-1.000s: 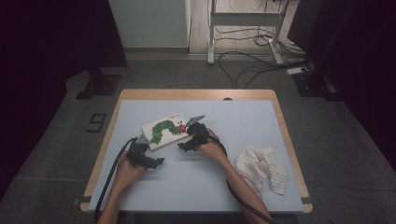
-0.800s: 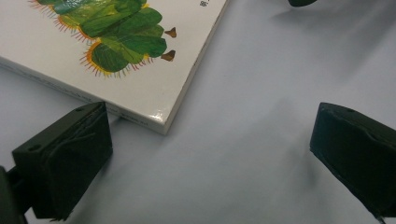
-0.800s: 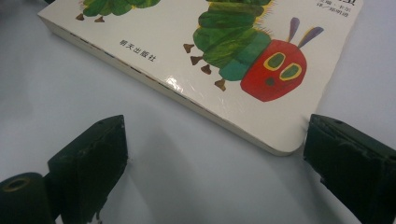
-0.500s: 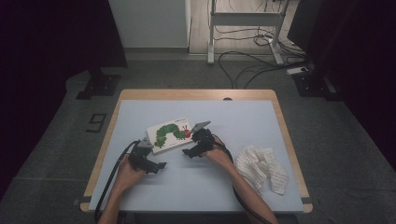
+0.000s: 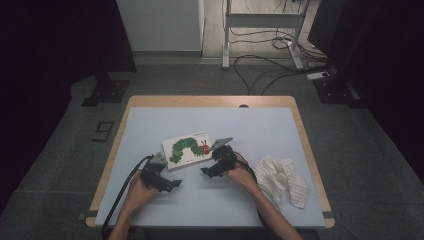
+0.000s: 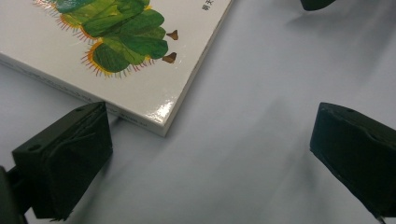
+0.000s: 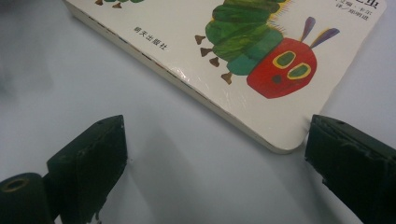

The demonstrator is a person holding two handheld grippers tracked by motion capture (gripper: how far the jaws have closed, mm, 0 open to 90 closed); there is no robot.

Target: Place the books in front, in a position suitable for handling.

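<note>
A white board book [image 5: 188, 148] with a green caterpillar on its cover lies flat on the pale blue table [image 5: 260, 125], closed. My left gripper [image 5: 172, 184] rests just in front of the book's near left corner [image 6: 163, 126], open, with nothing between its jaws. My right gripper [image 5: 207, 170] sits by the book's near right corner [image 7: 280, 144], open too and apart from the book. The caterpillar's red head [image 7: 282, 70] lies just beyond its jaws. A hand holds each gripper.
A crumpled white cloth [image 5: 282, 177] lies on the table to the right of my right hand. The table has a wooden rim [image 5: 210, 101]. Cables and a stand leg lie on the floor beyond it.
The book has slid a little farther from the person and lies flat. My right gripper has drawn back from it toward the near edge, and the left gripper has shifted slightly.
</note>
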